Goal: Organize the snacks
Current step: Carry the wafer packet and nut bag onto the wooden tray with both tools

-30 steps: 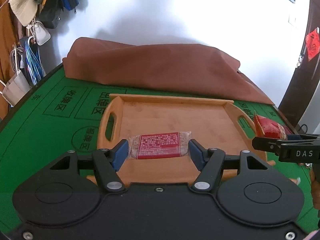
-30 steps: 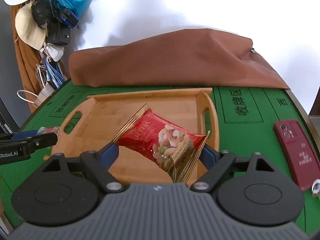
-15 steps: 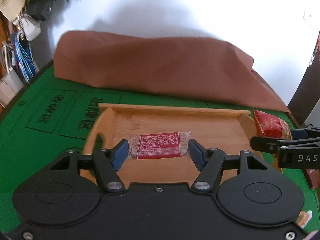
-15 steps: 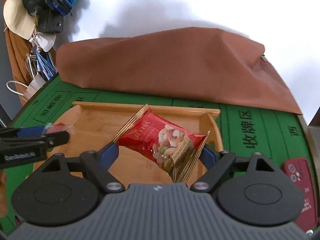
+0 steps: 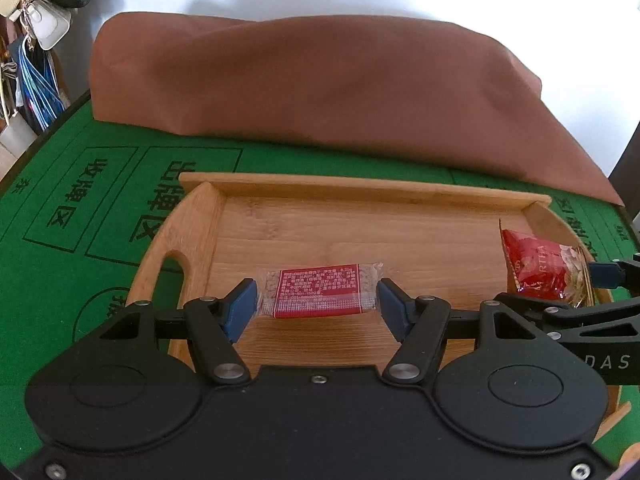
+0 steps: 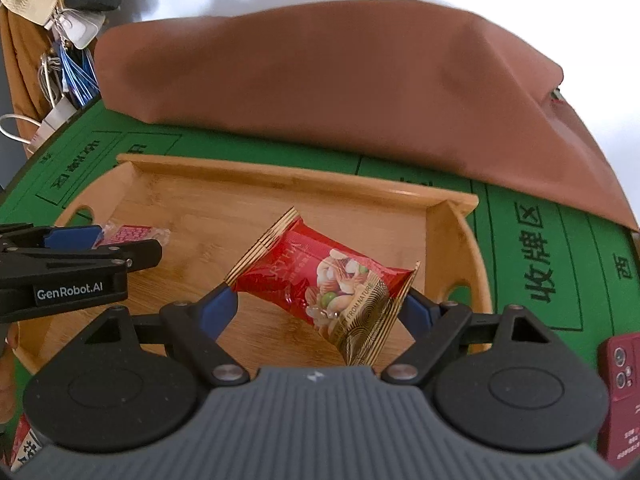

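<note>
Bamboo is the landmark here: a wooden tray [image 5: 360,188] with cut-out handles sits on the green felt table [image 5: 48,264], and both snacks hang over its floor. The left gripper [image 5: 317,300] pinches a red-labelled snack bar [image 5: 318,291] by its clear wrapper ends, above the tray's left half; the right gripper [image 6: 320,304] clamps a red nut packet [image 6: 326,280], tilted, over the tray's right half. Whether either snack touches the wood, I cannot tell. The step in hand looks like the placing of both into the tray. Next, each should be lowered to the tray floor, apart from the other, and let go.
</note>
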The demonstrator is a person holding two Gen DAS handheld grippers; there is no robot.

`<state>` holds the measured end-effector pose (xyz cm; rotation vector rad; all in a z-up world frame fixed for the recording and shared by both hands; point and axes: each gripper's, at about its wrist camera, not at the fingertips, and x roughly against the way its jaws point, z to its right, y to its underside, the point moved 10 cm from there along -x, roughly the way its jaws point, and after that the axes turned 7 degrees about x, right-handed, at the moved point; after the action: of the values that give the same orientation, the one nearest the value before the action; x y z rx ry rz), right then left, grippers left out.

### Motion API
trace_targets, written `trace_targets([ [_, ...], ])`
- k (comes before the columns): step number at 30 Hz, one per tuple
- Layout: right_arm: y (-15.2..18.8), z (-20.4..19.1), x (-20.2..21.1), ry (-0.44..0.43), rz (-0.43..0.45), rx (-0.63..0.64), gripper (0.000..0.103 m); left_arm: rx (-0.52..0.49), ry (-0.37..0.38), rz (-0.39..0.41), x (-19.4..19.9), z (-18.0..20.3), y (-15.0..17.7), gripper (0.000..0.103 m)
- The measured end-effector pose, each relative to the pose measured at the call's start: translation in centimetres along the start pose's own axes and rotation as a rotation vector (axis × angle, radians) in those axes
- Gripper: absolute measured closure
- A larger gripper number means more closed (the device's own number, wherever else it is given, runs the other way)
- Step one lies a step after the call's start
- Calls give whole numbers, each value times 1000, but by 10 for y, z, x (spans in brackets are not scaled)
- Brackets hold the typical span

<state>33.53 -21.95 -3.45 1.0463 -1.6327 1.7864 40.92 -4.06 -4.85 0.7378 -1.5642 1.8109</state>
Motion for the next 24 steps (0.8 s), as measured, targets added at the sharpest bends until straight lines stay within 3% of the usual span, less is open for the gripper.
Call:
trace_targets([
  [24, 13, 3, -21, -25, -67, -21, 17, -45, -50, -18, -14, 3, 9, 38],
])
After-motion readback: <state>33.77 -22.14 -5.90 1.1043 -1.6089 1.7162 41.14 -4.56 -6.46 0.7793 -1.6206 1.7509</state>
